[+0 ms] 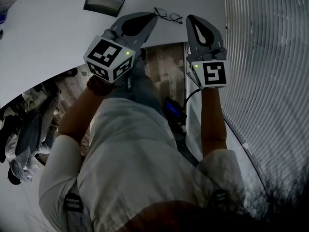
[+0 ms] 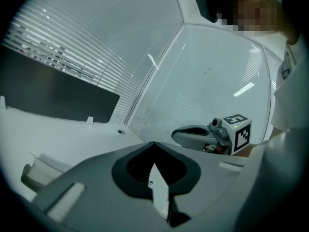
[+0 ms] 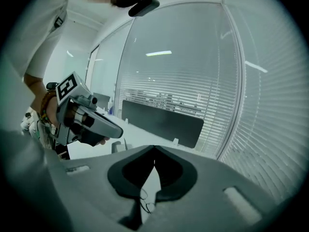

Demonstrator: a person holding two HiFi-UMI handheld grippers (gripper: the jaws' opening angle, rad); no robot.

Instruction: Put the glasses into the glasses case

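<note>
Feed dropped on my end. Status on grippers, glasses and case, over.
Left gripper shut, empty; right gripper shut, empty. Glasses on table, seen between the tips, not held. Case farther left; nothing between.

A white bench (image 1: 48, 37) filled the upper left of the head view, its curved near edge sweeping from the lower left up toward the centre. Two things lay on it. A dark rectangular glasses case (image 1: 104, 3) sat near the top edge of the frame, and a pair of thin-rimmed glasses (image 1: 168, 15) lay to its right, apart from it and close to the bench's near edge. Whether the case stood open was hard to tell in the dim light. In the right gripper view a dark screen (image 3: 161, 122) stood upright along the far edge of the bench.
</note>
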